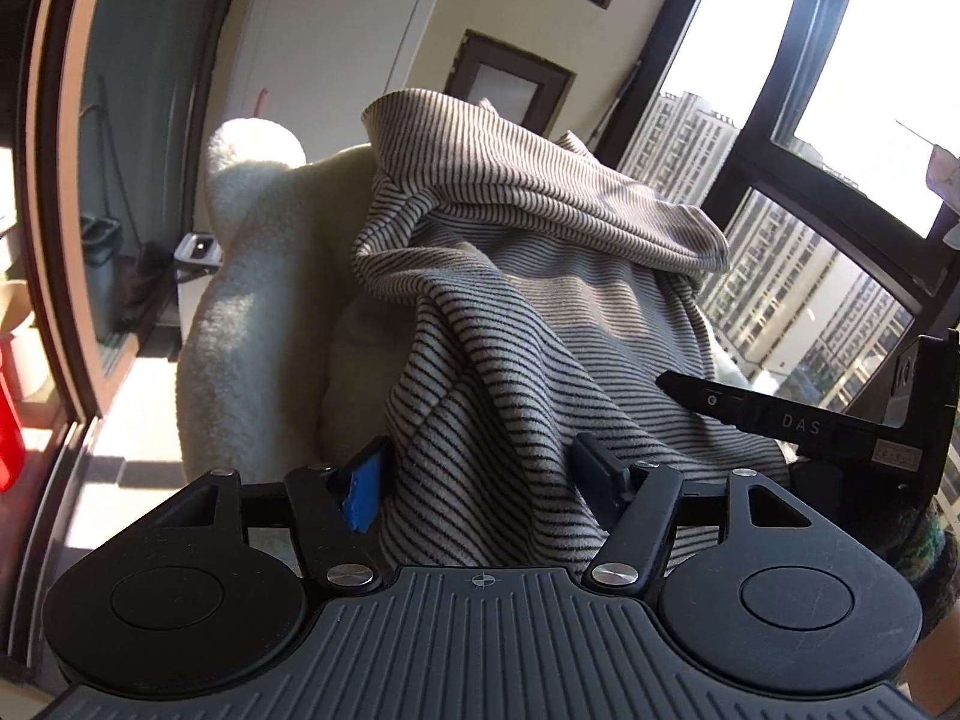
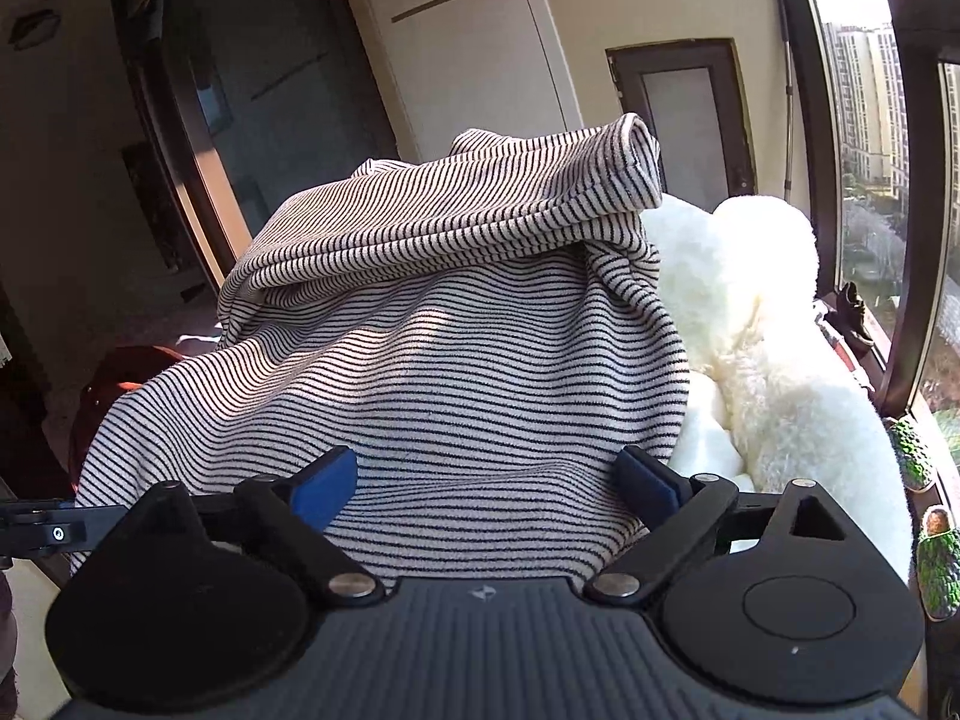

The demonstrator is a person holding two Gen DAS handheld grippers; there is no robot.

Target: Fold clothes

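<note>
A soft knit garment in beige with thin dark stripes (image 1: 528,276) lies heaped over a fluffy cream-white plush armchair (image 1: 252,276), bunched rather than flat. Its upper part is rolled into a thick fold with a hemmed edge hanging to one side, and below that the cloth falls in slack creases, sunlit in patches and shaded elsewhere.

Seen from the left gripper (image 1: 480,480), a ridge of the striped cloth runs straight down between the jaws, which stand partly apart; the blue pad (image 1: 363,489) sits right at the fabric's edge, though I cannot tell whether it presses on it. Off to the right of those jaws, the other tool's black finger lies over the cloth.

The right gripper (image 2: 486,480) has its jaws spread wide, with the smooth lower spread of the garment (image 2: 456,360) lying between and ahead of them, pads not pinching it. The armchair (image 2: 768,312) shows beyond the right-hand jaw, by the window (image 2: 864,120).
</note>
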